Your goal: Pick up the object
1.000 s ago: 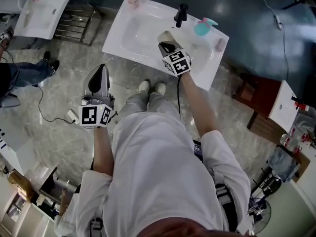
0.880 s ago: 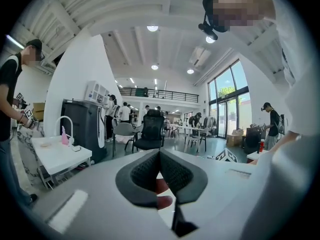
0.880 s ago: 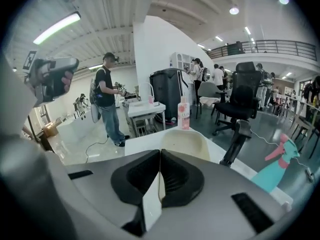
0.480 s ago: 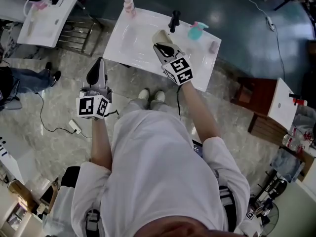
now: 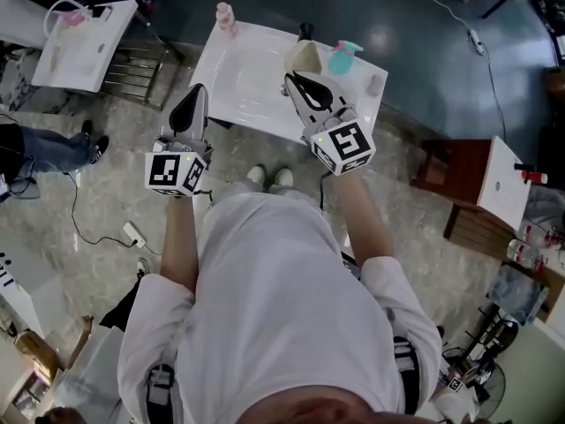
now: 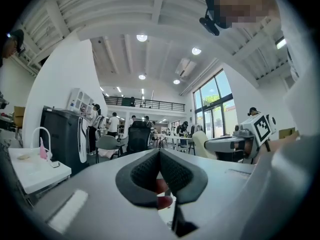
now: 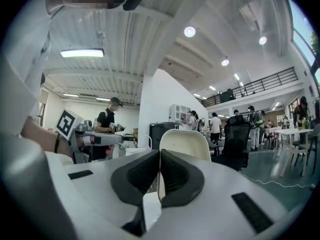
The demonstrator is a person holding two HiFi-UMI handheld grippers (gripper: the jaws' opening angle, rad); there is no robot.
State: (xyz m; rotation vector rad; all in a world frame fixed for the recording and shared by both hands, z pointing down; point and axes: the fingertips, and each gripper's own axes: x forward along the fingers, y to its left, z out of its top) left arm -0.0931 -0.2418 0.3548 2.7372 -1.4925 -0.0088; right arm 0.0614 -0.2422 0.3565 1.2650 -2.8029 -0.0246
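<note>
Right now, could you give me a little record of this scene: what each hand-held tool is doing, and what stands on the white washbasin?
place: white ceramic washbasin, seen from above
left gripper: jaws together, nothing between them, near the basin's left edge
right gripper: jaws closed on the edge of a cream, rounded, flat object, held in the air
on the basin: black tap, teal pump bottle, pink bottle at the far left corner
task state: object gripped

White basin [image 5: 243, 91]. On its rim: pink bottle [image 5: 226, 14] at 11 o'clock, teal bottle [image 5: 342, 58] at 2. Cream object [image 5: 303, 56] at 1. Right gripper [image 5: 294, 78]: pale grey, black pads, black-on-white square markers.
</note>
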